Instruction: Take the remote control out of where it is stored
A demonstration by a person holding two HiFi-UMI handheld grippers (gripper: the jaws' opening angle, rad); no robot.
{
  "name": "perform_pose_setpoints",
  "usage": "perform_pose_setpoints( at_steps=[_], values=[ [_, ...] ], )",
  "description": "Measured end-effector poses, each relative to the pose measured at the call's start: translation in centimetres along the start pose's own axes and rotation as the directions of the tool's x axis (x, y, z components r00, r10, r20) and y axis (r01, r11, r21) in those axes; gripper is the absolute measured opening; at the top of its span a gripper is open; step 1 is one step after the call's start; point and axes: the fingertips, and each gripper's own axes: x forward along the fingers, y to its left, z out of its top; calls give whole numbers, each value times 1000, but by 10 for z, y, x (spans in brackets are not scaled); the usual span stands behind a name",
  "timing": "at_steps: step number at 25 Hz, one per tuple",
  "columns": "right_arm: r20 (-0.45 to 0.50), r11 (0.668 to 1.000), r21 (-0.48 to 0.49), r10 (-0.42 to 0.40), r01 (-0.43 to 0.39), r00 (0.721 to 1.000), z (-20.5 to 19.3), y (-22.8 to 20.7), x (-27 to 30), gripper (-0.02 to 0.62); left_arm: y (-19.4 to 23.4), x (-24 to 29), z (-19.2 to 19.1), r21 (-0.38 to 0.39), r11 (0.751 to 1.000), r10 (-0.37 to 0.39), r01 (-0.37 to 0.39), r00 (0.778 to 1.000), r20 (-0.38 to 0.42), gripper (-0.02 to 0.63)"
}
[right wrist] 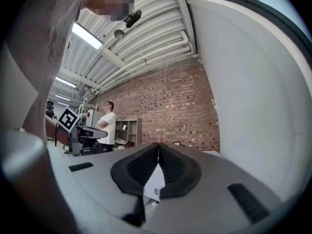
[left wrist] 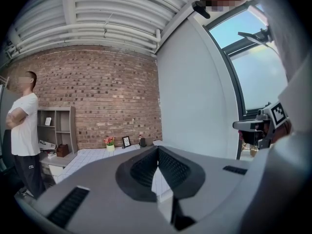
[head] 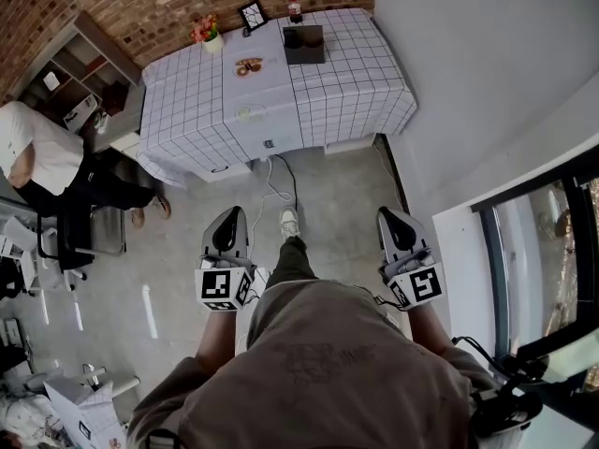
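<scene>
No remote control shows in any view. A table (head: 346,82) under a white checked cloth stands against the brick wall, far ahead of me. On it sits a dark open box (head: 304,43), whose inside I cannot make out from here. My left gripper (head: 227,216) and right gripper (head: 390,215) are held side by side over the concrete floor, well short of the table and pointing towards it. In the left gripper view the left gripper (left wrist: 157,147) has its jaws together with nothing between them. The right gripper (right wrist: 158,144) is likewise shut and empty.
The table also carries a flower pot (head: 208,34), a picture frame (head: 252,14), a bottle (head: 295,9) and a small plate (head: 248,65). A person in a white shirt (head: 37,152) stands at the left by a shelf (head: 70,87). A white cable (head: 281,190) trails on the floor. A white wall (head: 487,82) runs along the right.
</scene>
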Motion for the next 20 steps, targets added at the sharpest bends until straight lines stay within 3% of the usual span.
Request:
perform_pose_setpoints(
  at_steps=[7, 20],
  values=[
    [-20, 999, -6, -32, 32, 999, -10, -17, 54, 13, 40, 53, -11, -3, 1000, -14, 14, 1000, -13, 11],
    [-53, 998, 36, -43, 45, 998, -18, -44, 190, 13, 124, 180, 3, 30, 997, -75, 76, 996, -40, 12]
  ],
)
